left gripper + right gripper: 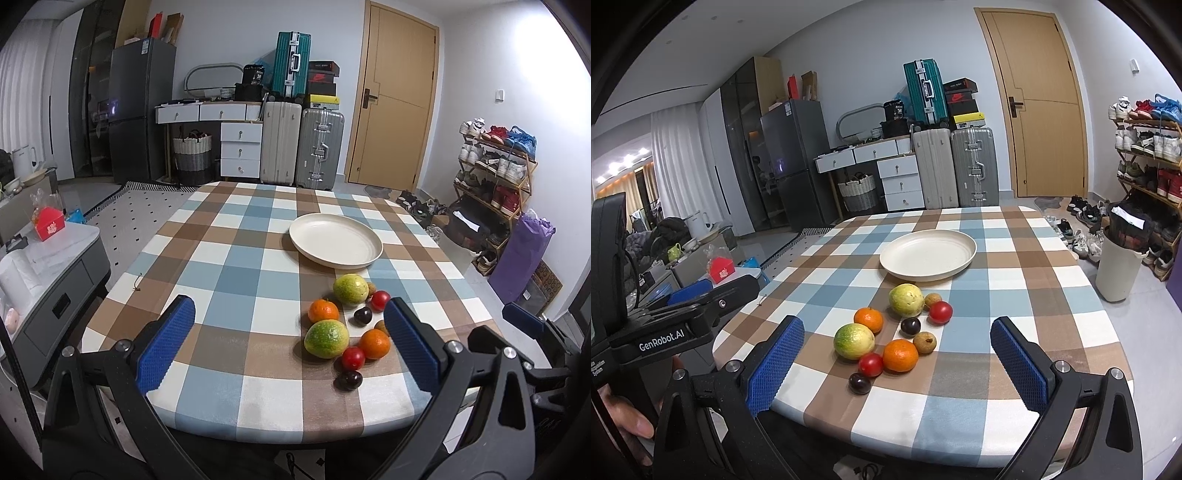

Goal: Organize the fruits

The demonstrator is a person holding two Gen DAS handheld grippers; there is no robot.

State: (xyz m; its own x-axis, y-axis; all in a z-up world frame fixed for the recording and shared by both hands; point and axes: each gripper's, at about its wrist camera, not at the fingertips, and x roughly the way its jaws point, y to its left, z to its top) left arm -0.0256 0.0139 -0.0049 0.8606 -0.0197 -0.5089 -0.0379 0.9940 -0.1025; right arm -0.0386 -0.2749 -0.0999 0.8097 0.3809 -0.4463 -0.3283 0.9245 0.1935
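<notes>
A cluster of fruit lies on the checkered table near its front edge: two green-yellow fruits (326, 338) (906, 299), two oranges (374, 343) (868, 319), two red fruits (940, 311), two dark plums (859, 383) and small brown fruits (924, 342). An empty cream plate (335, 240) (928, 254) stands behind them. My left gripper (288, 339) is open and empty, held above the table's front edge left of the fruit. My right gripper (897, 365) is open and empty, with the fruit ahead between its fingers.
The checkered table (236, 258) has rounded corners. A grey side cabinet (55, 280) stands to the left. A white bin (1119, 266) and a shoe rack (1148, 166) stand to the right. Suitcases (301, 147) and a door (399, 96) are at the back.
</notes>
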